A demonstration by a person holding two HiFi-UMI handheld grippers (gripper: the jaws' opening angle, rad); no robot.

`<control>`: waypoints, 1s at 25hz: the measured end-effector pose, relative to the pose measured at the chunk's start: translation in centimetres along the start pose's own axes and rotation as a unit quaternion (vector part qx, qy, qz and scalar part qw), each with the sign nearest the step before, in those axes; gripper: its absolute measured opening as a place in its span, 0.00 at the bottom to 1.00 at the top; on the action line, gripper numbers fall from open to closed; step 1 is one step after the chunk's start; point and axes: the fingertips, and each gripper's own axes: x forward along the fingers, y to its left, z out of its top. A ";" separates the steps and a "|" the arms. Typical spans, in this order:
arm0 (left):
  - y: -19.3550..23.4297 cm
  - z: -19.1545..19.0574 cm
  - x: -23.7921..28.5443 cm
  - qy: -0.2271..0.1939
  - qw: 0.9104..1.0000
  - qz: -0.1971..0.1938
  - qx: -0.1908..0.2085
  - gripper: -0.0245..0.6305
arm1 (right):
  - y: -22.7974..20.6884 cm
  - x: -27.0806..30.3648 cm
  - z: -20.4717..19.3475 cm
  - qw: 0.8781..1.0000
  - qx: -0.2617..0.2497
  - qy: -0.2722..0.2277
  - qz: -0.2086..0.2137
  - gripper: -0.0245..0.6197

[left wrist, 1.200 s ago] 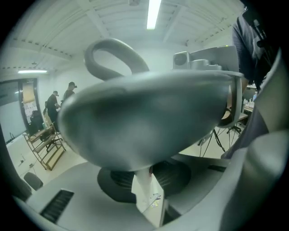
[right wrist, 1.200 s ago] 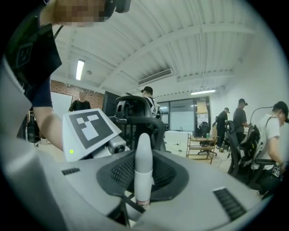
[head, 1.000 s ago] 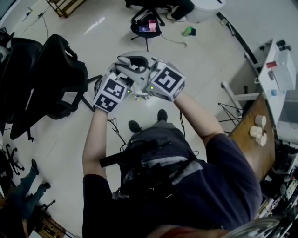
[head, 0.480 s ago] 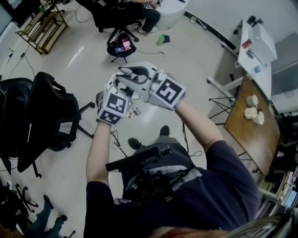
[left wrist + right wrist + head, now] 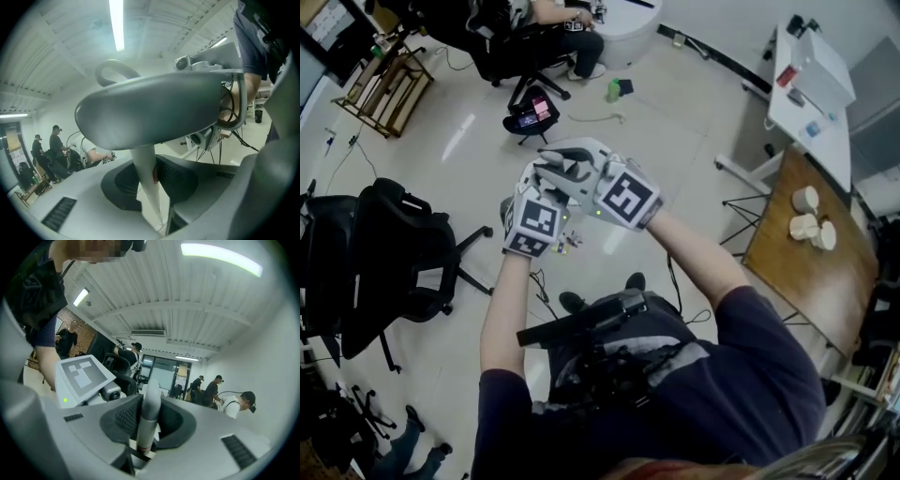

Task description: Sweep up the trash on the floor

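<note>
In the head view both grippers are held close together at chest height over the pale floor (image 5: 675,122). My left gripper (image 5: 546,184) is shut on the white stem (image 5: 149,180) of a grey dustpan (image 5: 154,110), whose pan fills the top of the left gripper view. My right gripper (image 5: 584,176) is shut on a grey brush handle (image 5: 150,413), which stands upright between the dark pads (image 5: 125,419). The grey tool parts (image 5: 572,155) show between the two marker cubes. A few small scraps (image 5: 572,240) lie on the floor just below the hands. The brush head is hidden.
Black office chairs (image 5: 394,253) stand at the left. A wooden table (image 5: 806,272) with cups and a white desk (image 5: 811,80) are at the right. A seated person (image 5: 553,19), a small stool (image 5: 532,111) and a green item (image 5: 614,91) are ahead.
The person has moved across the floor with both grippers still together; the chairs have slid down the left side, the wooden table has come further into view, and both grips are unchanged.
</note>
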 end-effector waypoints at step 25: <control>-19.7 14.2 24.1 -0.057 0.978 -0.198 0.038 0.19 | -18.4 -28.3 -8.6 0.938 0.066 0.069 -0.333 0.18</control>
